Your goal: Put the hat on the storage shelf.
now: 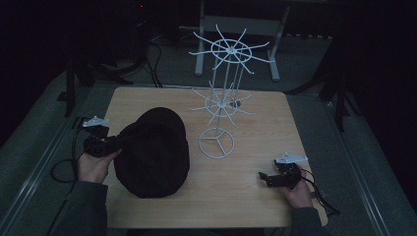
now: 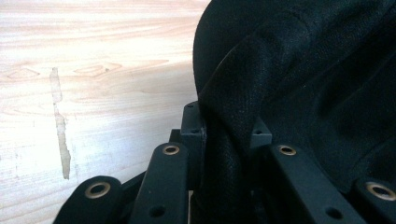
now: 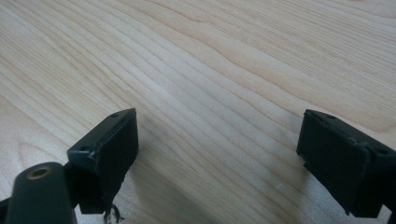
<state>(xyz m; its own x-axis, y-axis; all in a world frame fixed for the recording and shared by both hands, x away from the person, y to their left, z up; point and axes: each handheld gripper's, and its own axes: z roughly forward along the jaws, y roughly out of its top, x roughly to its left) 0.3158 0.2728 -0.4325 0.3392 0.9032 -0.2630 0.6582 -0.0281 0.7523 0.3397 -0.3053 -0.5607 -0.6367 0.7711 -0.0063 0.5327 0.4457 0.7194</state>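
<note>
A black fabric hat (image 1: 155, 152) lies on the left half of the wooden table (image 1: 255, 196). My left gripper (image 1: 118, 143) is at the hat's left edge, shut on a fold of its brim. In the left gripper view the black cloth of the hat (image 2: 299, 79) bunches between the two jaws of the left gripper (image 2: 226, 135). A white wire rack (image 1: 223, 93) with two tiers of spokes stands on a ring base behind the hat. My right gripper (image 1: 265, 177) rests low at the table's front right. Its jaws (image 3: 217, 154) stand wide apart over bare wood.
Beyond the table's far edge stand the legs of a grey metal frame (image 1: 236, 29). Black cables (image 1: 147, 59) trail on the floor at the back left. A stain (image 2: 60, 126) marks the wood left of the hat.
</note>
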